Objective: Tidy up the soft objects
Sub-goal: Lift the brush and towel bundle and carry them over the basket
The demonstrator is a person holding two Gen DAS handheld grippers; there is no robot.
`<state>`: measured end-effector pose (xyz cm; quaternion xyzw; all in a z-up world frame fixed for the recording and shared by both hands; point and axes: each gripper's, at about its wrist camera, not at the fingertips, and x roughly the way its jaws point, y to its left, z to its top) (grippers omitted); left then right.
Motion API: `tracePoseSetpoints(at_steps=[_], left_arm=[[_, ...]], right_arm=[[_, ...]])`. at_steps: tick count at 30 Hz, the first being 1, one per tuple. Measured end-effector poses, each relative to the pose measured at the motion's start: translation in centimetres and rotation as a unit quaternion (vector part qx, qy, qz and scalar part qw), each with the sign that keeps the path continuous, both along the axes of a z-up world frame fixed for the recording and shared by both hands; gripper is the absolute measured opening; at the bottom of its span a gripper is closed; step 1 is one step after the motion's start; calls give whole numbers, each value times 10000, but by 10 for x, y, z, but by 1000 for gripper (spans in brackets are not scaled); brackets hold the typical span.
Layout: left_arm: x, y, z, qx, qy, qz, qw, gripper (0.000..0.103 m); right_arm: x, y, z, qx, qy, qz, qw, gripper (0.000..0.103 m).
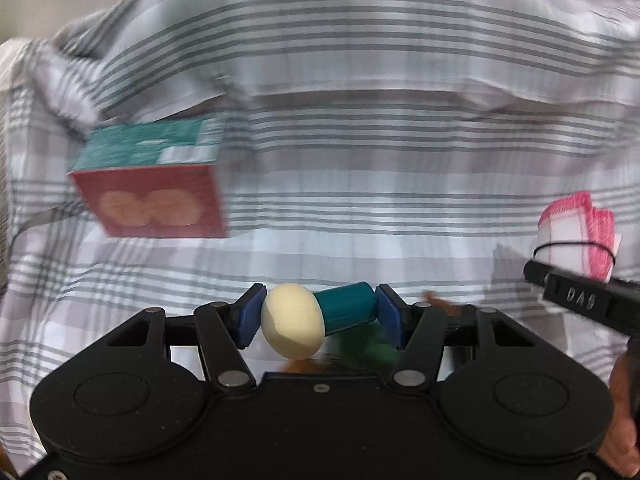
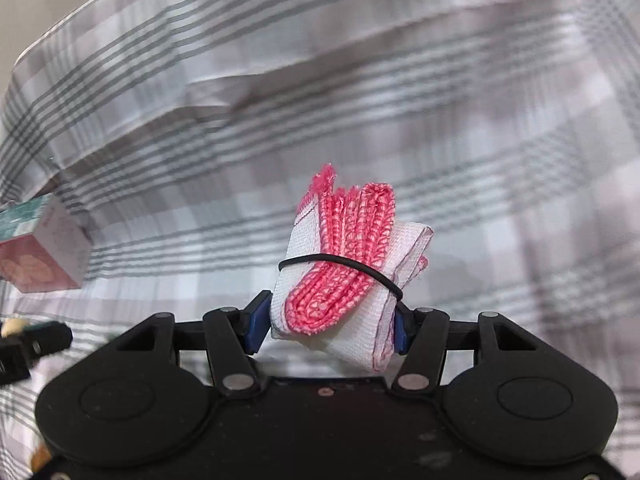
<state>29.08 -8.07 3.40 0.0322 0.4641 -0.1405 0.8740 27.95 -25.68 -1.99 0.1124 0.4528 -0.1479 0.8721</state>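
My left gripper [image 1: 318,318] is shut on a mushroom-shaped toy [image 1: 316,318] with a cream cap and a teal stem, held sideways between the blue pads above the checked cloth [image 1: 360,184]. My right gripper [image 2: 328,322] is shut on a folded pink-and-white cloth bundle [image 2: 344,264] tied with a black band. That bundle also shows at the right edge of the left wrist view [image 1: 576,236], with the right gripper's finger beneath it. The left gripper's tip shows at the left edge of the right wrist view [image 2: 24,344].
A red and teal carton [image 1: 152,180] lies on the checked cloth at the left; it also shows at the left of the right wrist view [image 2: 40,248]. The cloth has raised folds [image 1: 360,92] farther back. Orange and green shapes lie blurred under the left gripper.
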Motion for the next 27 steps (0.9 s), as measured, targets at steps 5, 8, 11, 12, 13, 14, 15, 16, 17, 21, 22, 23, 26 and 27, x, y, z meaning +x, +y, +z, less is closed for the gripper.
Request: tracePoseSetpoints(at_steps=[5,8,11,12,13,14,15,16,17,21,22,23,26,27], left_arm=[[-19,-48,9,-48,-35,-424,9991,56],[-29,-75,9,-37,-75,-645,9979,56],[-41,-100,8,-63,-55,-871,9962,56],[-45,-110,7,-69,-45,-958,9954,56],[-48,-117,6,-61,-42,-1035,9946,56],[-53,-126,4,-51,-49,-1132,9935,56],[-56,-132,3,-39,-55,-1214,9926,56],[-61,-139,1,-14,-56,-1310,9914,56],[-66,-145,0,10,-51,-1388,9903,56],[-87,-159,-5,77,41,-1808,9835,56],[-94,-159,-6,95,57,-1919,9814,56],[-100,-159,-6,117,62,-2001,9797,56],[-119,-149,-5,153,117,-2197,9754,56],[-125,-145,-5,163,147,-2252,9741,56]], right_arm=[[-47,-36,2,-84,31,-406,9991,57],[-75,-55,0,-142,20,-647,9978,57],[-108,-68,2,-186,31,-772,9968,57],[-115,-69,2,-210,33,-775,9968,57],[-121,-69,1,-248,40,-772,9967,57],[-125,-65,0,-295,46,-766,9966,57],[-130,-64,-2,-333,43,-758,9966,57],[-134,-61,-5,-362,38,-754,9965,57],[-140,-60,-4,-378,37,-756,9964,57],[-161,-54,-11,-375,24,-707,9968,57],[-172,-53,-7,-373,17,-705,9968,57],[-181,-51,-3,-370,10,-703,9968,57],[-200,-43,-2,-359,-5,-656,9972,57],[-207,-40,-2,-361,-2,-634,9973,57]])
